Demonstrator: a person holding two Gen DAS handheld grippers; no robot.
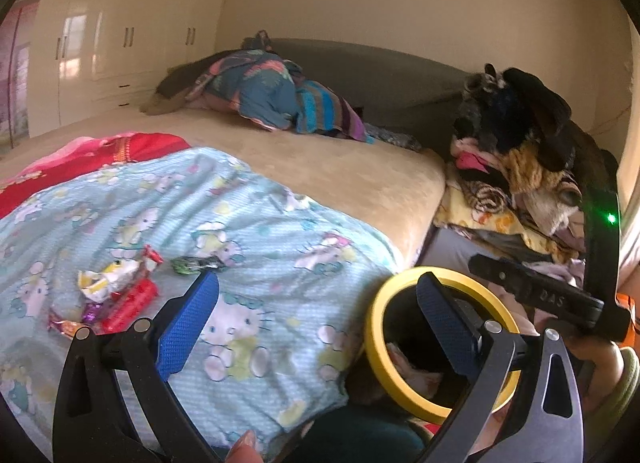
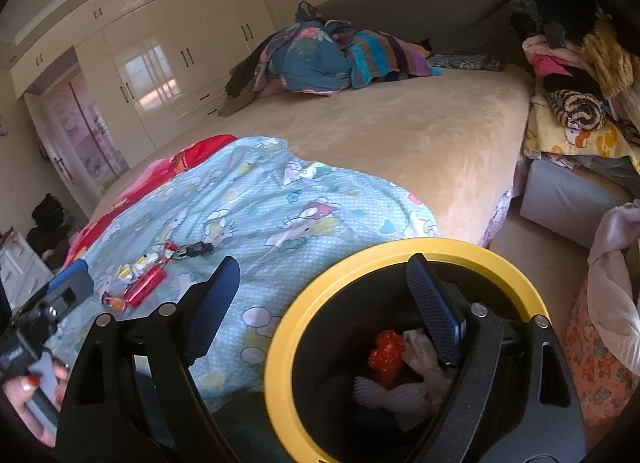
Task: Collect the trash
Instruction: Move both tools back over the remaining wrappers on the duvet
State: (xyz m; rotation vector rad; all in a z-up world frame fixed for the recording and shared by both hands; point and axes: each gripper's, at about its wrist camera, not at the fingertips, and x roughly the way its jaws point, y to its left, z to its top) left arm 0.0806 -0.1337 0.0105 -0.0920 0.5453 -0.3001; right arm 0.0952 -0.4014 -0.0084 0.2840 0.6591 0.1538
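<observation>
Several wrappers lie on the light-blue cartoon blanket (image 1: 256, 231): a red wrapper (image 1: 132, 299) (image 2: 146, 283), a white-and-yellow one (image 1: 100, 279), a dark green one (image 1: 192, 263) (image 2: 196, 249) and a small orange candy wrapper (image 2: 116, 303). My left gripper (image 1: 320, 319) hovers open over the blanket, just right of the wrappers, nothing between its fingers. A black bin with a yellow rim (image 1: 374, 327) (image 2: 280, 343) stands at the bed's corner, holding a crumpled red wrapper (image 2: 386, 355) and white tissue (image 2: 400, 391). My right gripper (image 2: 324, 303) is open and empty above the bin's left rim.
A hand (image 2: 24, 387) holds the left gripper's handle at the lower left. Piled clothes (image 1: 520, 167) rest on a grey box (image 2: 560, 199) to the right. Folded bedding (image 2: 320, 55) lies at the bed's head. White wardrobes (image 2: 160, 63) line the far wall. A floral bag (image 2: 592, 343) is beside the bin.
</observation>
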